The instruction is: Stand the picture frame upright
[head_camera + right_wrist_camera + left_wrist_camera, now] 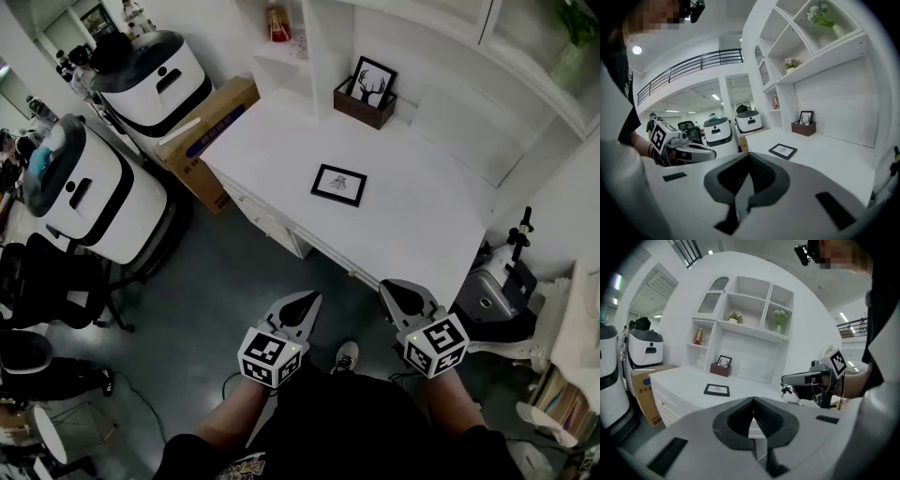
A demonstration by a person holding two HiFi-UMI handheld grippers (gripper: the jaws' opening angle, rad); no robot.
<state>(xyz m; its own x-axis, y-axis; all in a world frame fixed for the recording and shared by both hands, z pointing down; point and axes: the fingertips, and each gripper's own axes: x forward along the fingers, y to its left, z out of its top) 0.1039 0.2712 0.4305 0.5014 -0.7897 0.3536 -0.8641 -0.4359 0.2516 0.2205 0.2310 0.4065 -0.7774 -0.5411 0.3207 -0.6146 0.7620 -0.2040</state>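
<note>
Closest up: left claw (305,300), grey jaws pressed together with nothing in them, held low over the dark grey floor (216,291), just short of the table edge.
Right beside it: right claw (398,289), same deal, jaws closed tight and empty, about level with the left claw with a gap between the two.
Task thing: small black picture frame (338,184) with a white print in it, lying flat on its back. It's ahead of both claws, roughly between their lines, well apart from either.
Surface: white rectangular table (422,225), near edge just ahead of the claw tips, and the picture frame sits about mid-table.
Further back: black-framed deer antler picture (373,81) standing up in a dark brown wooden box (359,106), past the flat frame, right up against the white shelf unit (319,37).
Left of the left claw: two rounded white machines with black tops (94,192) and a brown cardboard box (211,120), down on the floor beside the table.
Under the claws: a light sneaker (345,356), showing between them.
</note>
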